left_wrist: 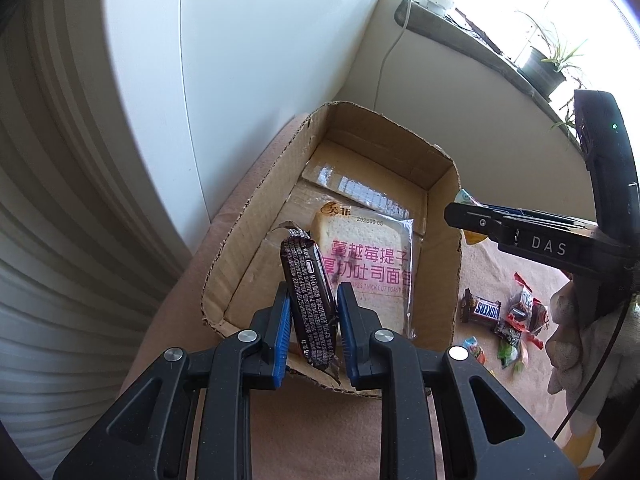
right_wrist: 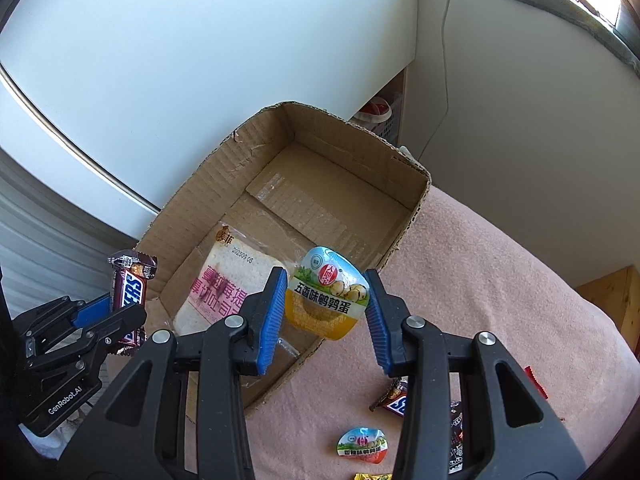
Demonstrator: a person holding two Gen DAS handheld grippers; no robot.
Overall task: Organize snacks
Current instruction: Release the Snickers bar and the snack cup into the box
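Snacks are going into the cardboard box (right_wrist: 404, 178), which sits on the pink blanket (right_wrist: 500, 280) near its far left corner, hard by the white wall. Only a wrapped toast slice (right_wrist: 224, 284) lies flat inside, toward the near end of the box floor. The left gripper (left_wrist: 312, 312) is clamped on a Snickers bar (left_wrist: 306, 280), gripped across its lower half so the bar stands nearly upright just above the box's near rim. The right gripper (right_wrist: 326, 304) is closed on a quail-egg pack (right_wrist: 328, 294), pinched by its side edges and hanging over the box's right rim, partly outside it. To do this step well, I judge each piece should be carried clearly past the cardboard wall before the jaws part, lowered close to the floor, and set on bare cardboard beyond the toast rather than dropped from height, since the upright bar would likely topple or bounce. The two tools are near each other above the same end, so releasing one at a time looks safer. More snacks wait on the blanket toward its near right edge: another Snickers (left_wrist: 480, 312), a second egg pack (right_wrist: 362, 446), assorted candy wrappers (left_wrist: 520, 320).
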